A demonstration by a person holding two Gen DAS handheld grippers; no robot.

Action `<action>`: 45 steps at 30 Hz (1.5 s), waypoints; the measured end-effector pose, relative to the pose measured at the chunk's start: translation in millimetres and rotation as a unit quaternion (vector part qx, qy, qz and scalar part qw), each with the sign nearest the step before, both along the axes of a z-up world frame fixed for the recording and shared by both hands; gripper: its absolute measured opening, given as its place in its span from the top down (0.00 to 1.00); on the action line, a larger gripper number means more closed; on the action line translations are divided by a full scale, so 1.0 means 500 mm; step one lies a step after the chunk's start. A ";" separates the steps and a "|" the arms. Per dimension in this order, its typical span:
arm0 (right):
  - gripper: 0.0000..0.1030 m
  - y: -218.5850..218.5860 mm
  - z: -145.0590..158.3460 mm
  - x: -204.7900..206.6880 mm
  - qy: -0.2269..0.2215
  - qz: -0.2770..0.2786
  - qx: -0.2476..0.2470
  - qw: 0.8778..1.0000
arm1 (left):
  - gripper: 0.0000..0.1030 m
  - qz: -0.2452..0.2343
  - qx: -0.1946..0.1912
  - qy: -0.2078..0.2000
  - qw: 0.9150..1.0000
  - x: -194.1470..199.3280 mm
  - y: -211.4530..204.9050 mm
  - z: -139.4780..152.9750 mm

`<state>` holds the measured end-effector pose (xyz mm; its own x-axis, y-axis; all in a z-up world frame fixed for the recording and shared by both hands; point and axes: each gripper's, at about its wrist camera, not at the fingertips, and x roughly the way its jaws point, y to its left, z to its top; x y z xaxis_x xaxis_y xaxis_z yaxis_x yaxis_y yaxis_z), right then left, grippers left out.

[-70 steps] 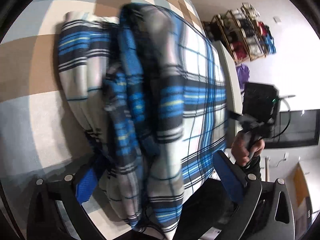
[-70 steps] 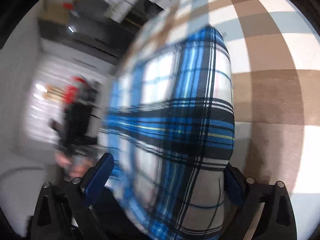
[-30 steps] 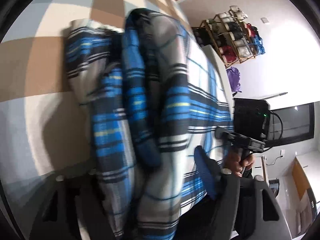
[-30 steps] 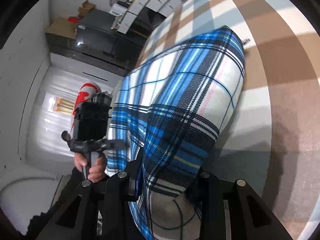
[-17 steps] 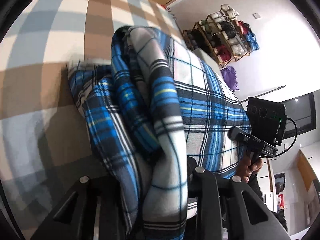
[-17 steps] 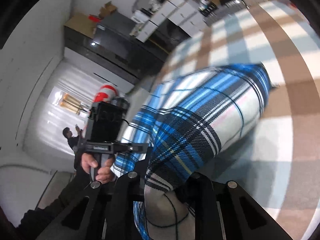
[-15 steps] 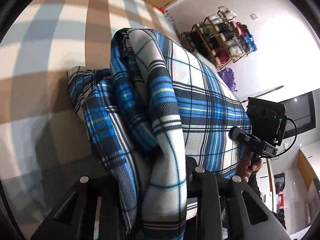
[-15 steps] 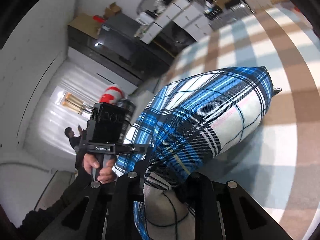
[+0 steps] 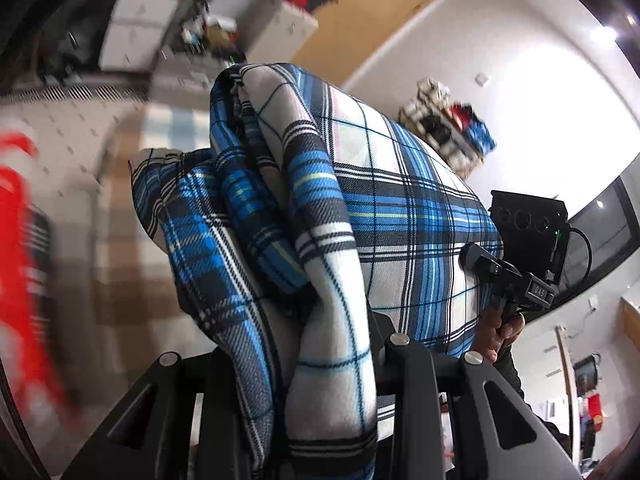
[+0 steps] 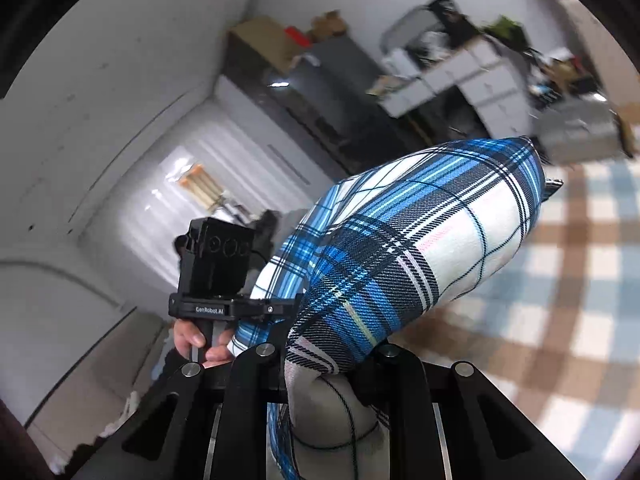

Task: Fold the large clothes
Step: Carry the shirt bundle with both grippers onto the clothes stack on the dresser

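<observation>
Plaid shirt (image 9: 352, 216), blue, white and black, bunched thick and pinched at both near ends, hanging in the air between the two grippers and clear of the checked cover below. Left gripper (image 9: 304, 364) clamped on several folded layers, jaws drawn in tight on the cloth. Right gripper (image 10: 324, 364) likewise squeezed on a rolled edge, seen also past the shirt from the left camera, gripped by a hand (image 9: 500, 332). Left hand (image 10: 200, 340) visible on its handle from the right camera. Beyond, brown, pale blue and white checked cover (image 10: 560, 280), blurred. Farther off, shelves of clutter (image 9: 448, 132) against a white wall, grey cabinets (image 10: 460, 76) at the back.
</observation>
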<state>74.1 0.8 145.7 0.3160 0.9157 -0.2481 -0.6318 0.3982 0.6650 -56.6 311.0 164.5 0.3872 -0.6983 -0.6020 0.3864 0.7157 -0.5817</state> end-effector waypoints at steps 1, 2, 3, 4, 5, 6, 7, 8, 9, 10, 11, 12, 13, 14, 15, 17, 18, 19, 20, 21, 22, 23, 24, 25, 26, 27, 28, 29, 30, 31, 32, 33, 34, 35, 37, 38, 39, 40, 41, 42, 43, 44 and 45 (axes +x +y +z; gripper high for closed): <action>0.83 0.030 0.024 0.008 -0.009 0.010 0.006 1.000 | 0.77 0.008 0.005 -0.011 1.000 -0.006 0.025 0.024; 0.83 0.065 0.048 0.019 -0.016 0.019 0.012 1.000 | 0.77 0.020 0.010 -0.022 1.000 -0.011 0.056 0.051; 0.83 0.099 0.068 0.028 -0.021 0.028 0.018 0.999 | 0.77 0.034 0.015 -0.031 0.999 -0.016 0.090 0.078; 0.83 0.137 0.086 0.039 -0.027 0.037 0.023 0.999 | 0.77 0.045 0.023 -0.038 0.998 -0.020 0.115 0.095; 0.83 0.169 0.099 0.048 -0.031 0.044 0.027 0.998 | 0.77 0.057 0.032 -0.045 0.997 -0.022 0.147 0.113; 0.83 0.216 0.113 0.062 -0.032 0.052 0.030 0.998 | 0.77 0.074 0.040 -0.047 0.995 -0.023 0.181 0.125; 0.83 0.244 0.119 0.066 -0.032 0.058 0.030 0.997 | 0.77 0.088 0.048 -0.044 0.994 -0.022 0.205 0.128; 0.83 0.302 0.127 0.079 -0.032 0.067 0.028 0.997 | 0.77 0.104 0.059 -0.043 0.992 -0.023 0.244 0.130; 0.83 0.331 0.125 0.081 -0.030 0.072 0.029 0.997 | 0.77 0.116 0.066 -0.042 0.990 -0.023 0.269 0.127; 0.83 0.374 0.123 0.088 -0.030 0.077 0.028 0.996 | 0.77 0.128 0.070 -0.037 0.989 -0.020 0.292 0.119; 0.83 0.432 0.116 0.096 -0.030 0.085 0.024 0.996 | 0.77 0.142 0.069 -0.027 0.987 -0.017 0.335 0.104; 0.83 0.469 0.104 0.102 -0.026 0.093 0.024 0.995 | 0.77 0.150 0.069 -0.022 0.986 -0.015 0.360 0.091; 0.83 0.495 0.092 0.113 -0.021 0.098 0.023 0.995 | 0.77 0.160 0.066 -0.016 0.985 -0.012 0.388 0.073; 0.83 0.534 0.071 0.122 -0.012 0.103 0.022 0.994 | 0.77 0.171 0.060 -0.006 0.983 -0.007 0.427 0.044; 0.83 0.562 0.051 0.131 -0.003 0.104 0.017 0.994 | 0.77 0.175 0.059 -0.001 0.983 -0.005 0.443 0.023; 0.83 0.631 -0.014 0.153 0.028 0.104 -0.006 0.994 | 0.77 0.197 0.046 0.025 0.979 0.017 0.475 -0.046; 0.83 0.653 -0.048 0.158 0.049 0.105 -0.021 0.993 | 0.77 0.204 0.043 0.040 0.977 0.030 0.477 -0.072; 0.83 0.677 -0.082 0.166 0.068 0.103 -0.043 0.991 | 0.76 0.211 0.042 0.057 0.975 0.040 0.491 -0.111; 0.82 0.692 -0.113 0.169 0.080 0.097 -0.060 0.990 | 0.73 0.216 0.026 0.078 0.973 0.051 0.504 -0.154; 0.80 0.691 -0.133 0.172 0.087 0.096 -0.065 0.989 | 0.71 0.220 -0.004 0.099 0.970 0.059 0.517 -0.196; 0.79 0.691 -0.149 0.174 0.091 0.096 -0.066 0.989 | 0.64 0.220 -0.029 0.108 0.969 0.065 0.529 -0.220; 0.78 0.682 -0.157 0.173 0.088 0.093 -0.066 0.990 | 0.59 0.219 -0.056 0.109 0.968 0.067 0.539 -0.238; 0.73 0.679 -0.155 0.171 0.086 0.092 -0.070 0.990 | 0.56 0.216 -0.078 0.109 0.967 0.068 0.544 -0.248; 0.64 0.671 -0.153 0.168 0.080 0.084 -0.087 0.989 | 0.49 0.215 -0.081 0.107 0.967 0.067 0.551 -0.247; 0.58 0.666 -0.148 0.165 0.071 0.070 -0.110 0.989 | 0.44 0.218 -0.070 0.101 0.968 0.067 0.546 -0.246; 0.55 0.662 -0.143 0.157 0.060 0.064 -0.122 0.989 | 0.42 0.219 -0.059 0.097 0.969 0.066 0.537 -0.243; 0.52 0.666 -0.136 0.142 0.050 0.063 -0.136 0.987 | 0.38 0.218 -0.051 0.095 0.970 0.064 0.542 -0.242; 0.49 0.664 -0.125 0.129 0.027 0.058 -0.167 0.984 | 0.37 0.219 -0.049 0.097 0.970 0.063 0.541 -0.243; 0.39 0.663 -0.116 0.122 0.010 0.048 -0.188 0.981 | 0.37 0.224 -0.050 0.100 0.968 0.058 0.555 -0.242; 0.34 0.660 -0.106 0.110 -0.009 0.036 -0.210 0.977 | 0.37 0.232 -0.045 0.102 0.966 0.050 0.577 -0.238; 0.34 0.666 -0.096 0.111 -0.028 0.027 -0.226 0.973 | 0.37 0.242 -0.036 0.098 0.965 0.042 0.594 -0.232; 0.32 0.669 -0.083 0.108 -0.054 0.017 -0.250 0.967 | 0.37 0.253 -0.026 0.091 0.963 0.038 0.615 -0.220; 0.30 0.672 -0.082 0.105 -0.071 0.008 -0.266 0.961 | 0.37 0.264 -0.017 0.085 0.961 0.031 0.629 -0.210; 0.30 0.673 -0.065 0.096 -0.096 -0.007 -0.283 0.954 | 0.37 0.279 -0.010 0.080 0.957 0.020 0.636 -0.199; 0.29 0.676 -0.020 0.082 -0.159 -0.038 -0.300 0.940 | 0.37 0.320 -0.020 0.061 0.945 -0.012 0.658 -0.177; 0.27 0.681 -0.006 0.075 -0.176 -0.045 -0.303 0.936 | 0.37 0.334 -0.045 0.037 0.941 -0.036 0.664 -0.154; 0.23 0.691 0.009 0.077 -0.189 -0.046 -0.303 0.933 | 0.37 0.328 -0.058 0.017 0.943 -0.058 0.660 -0.143; 0.20 0.709 0.026 0.081 -0.203 -0.045 -0.304 0.930 | 0.37 0.310 -0.057 -0.002 0.949 -0.068 0.637 -0.124; 0.20 0.730 0.037 0.086 -0.209 -0.040 -0.309 0.927 | 0.37 0.287 -0.041 -0.013 0.957 -0.074 0.603 -0.112; 0.20 0.745 0.038 0.099 -0.212 -0.036 -0.315 0.924 | 0.37 0.268 -0.027 -0.020 0.963 -0.077 0.573 -0.107; 0.20 0.776 0.039 0.116 -0.207 -0.027 -0.330 0.921 | 0.37 0.250 -0.017 -0.027 0.968 -0.079 0.550 -0.107; 0.20 0.797 0.031 0.129 -0.194 -0.013 -0.339 0.920 | 0.37 0.229 -0.006 -0.036 0.973 -0.082 0.518 -0.112; 0.21 0.823 0.025 0.145 -0.178 -0.009 -0.352 0.919 | 0.37 0.212 0.009 -0.039 0.977 -0.085 0.486 -0.122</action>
<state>146.6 412.4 158.2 0.5060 0.5614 -0.6549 -0.7486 0.6630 -0.0100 -99.3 553.9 103.4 0.6843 -0.4552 -0.5696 0.0969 0.8311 -0.5477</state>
